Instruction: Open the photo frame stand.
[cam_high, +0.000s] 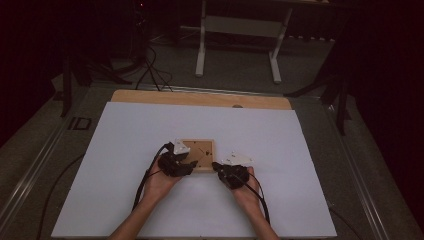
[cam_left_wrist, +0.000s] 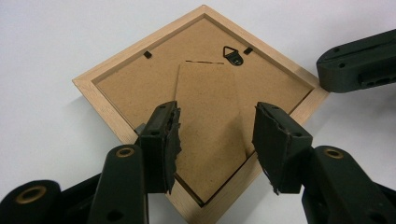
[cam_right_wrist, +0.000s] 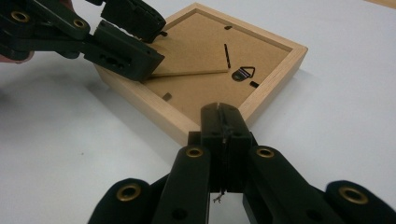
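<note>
Straddling the near corner of a wooden picture frame (cam_left_wrist: 205, 107), the left tool (cam_left_wrist: 217, 140) has its jaws spread wide, one serrated pad on each side of the cardboard easel stand (cam_left_wrist: 210, 126) on the frame's back. Nothing is clamped between them; whether either pad touches the backing board cannot be told. In the right gripper view the left tool (cam_right_wrist: 144, 44) sits over the far-left part of the frame (cam_right_wrist: 205, 65), one jaw tip at the raised edge of the easel stand (cam_right_wrist: 187, 72), which is lifted slightly off the backing.

Right tool (cam_right_wrist: 223, 119): jaws pressed fully together, pads meeting with no gap and nothing visible between them. The closed tip rests at the near edge of the frame's wooden rim, touching or just short of it; contact cannot be confirmed. In the left gripper view this tool's tip appears at the frame's right corner.

Frame lies face down, back upward, on a white sheet (cam_high: 125, 165) covering the desk (cam_high: 200, 98). Brown fibreboard backing, light wood rim, a small metal hanger (cam_left_wrist: 233, 54) near one edge, small dark retaining tabs (cam_left_wrist: 147, 54) along the inner rim.

High view: frame (cam_high: 202, 150) near the sheet's centre, left tool (cam_high: 187, 162) over its lower-left part, right tool (cam_high: 217, 166) just beside its lower-right corner. Both hands enter from the bottom edge. White table legs (cam_high: 201, 45) and cables on the floor beyond the desk.
</note>
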